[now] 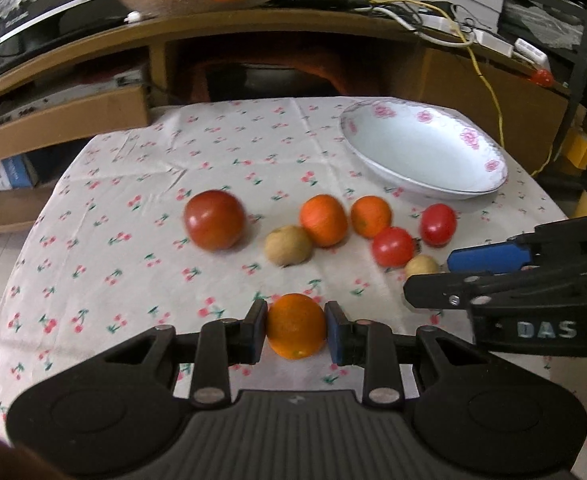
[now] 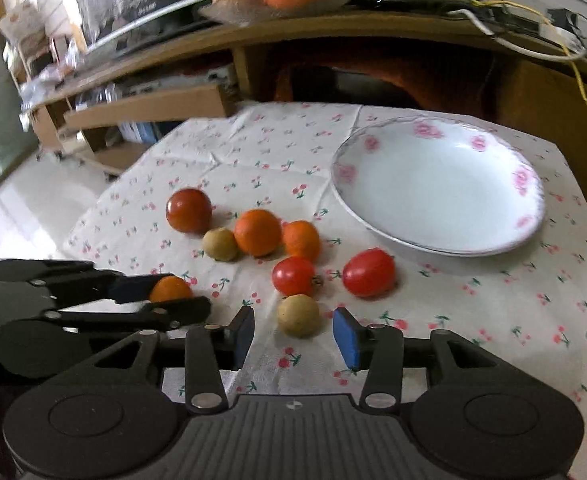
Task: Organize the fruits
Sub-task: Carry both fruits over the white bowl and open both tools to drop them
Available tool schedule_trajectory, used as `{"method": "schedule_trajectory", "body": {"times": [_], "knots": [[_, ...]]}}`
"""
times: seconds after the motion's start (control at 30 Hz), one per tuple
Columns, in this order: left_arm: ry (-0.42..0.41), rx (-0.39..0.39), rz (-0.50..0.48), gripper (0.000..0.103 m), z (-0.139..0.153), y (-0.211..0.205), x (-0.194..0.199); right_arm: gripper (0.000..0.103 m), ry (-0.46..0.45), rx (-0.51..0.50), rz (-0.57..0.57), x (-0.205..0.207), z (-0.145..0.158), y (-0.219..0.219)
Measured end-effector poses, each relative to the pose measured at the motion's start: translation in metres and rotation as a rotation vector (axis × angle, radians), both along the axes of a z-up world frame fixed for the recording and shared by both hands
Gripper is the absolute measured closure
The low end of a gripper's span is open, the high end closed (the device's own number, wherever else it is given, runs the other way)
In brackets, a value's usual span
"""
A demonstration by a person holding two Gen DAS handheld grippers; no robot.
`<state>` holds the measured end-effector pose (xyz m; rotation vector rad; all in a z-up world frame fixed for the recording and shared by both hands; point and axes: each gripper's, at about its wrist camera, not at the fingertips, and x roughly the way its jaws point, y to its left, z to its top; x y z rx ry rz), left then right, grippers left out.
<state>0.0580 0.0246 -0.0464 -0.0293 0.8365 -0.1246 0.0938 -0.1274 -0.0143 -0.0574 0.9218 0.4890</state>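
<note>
Your white floral-rimmed ceramic bowl (image 2: 439,184) sits empty at the upper right of the right wrist view, fragile, so lower fruit in gently. Your left gripper (image 1: 296,330) is clamped on a round orange citrus (image 1: 296,326) low in its frame; the firm rind tolerates pressure across the widest part. Your right gripper (image 2: 293,334) stands wide apart around a small tan round fruit (image 2: 298,315), light and likely to roll

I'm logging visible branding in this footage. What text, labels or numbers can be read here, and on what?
"DAS": on the side of the right gripper, seen from the left wrist.
Print on the black TV frame and the boxes under the shelf: too blurred to read.
Nothing else legible.
</note>
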Motion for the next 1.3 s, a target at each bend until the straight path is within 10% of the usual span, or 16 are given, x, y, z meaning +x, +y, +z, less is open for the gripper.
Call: {"method": "schedule_trajectory", "body": {"times": [0.07,1.3], "knots": [[0.0,-0.005,0.001,0.067,-0.001,0.002,-0.001,0.08,0.027,-0.011,-0.015,0.005,-0.005,0.002],[-0.123,0.043,-0.173,0.067,0.025,-0.08,0.115,0.08,-0.043,-0.023,-0.169,0.084,0.008,-0.072]]}}
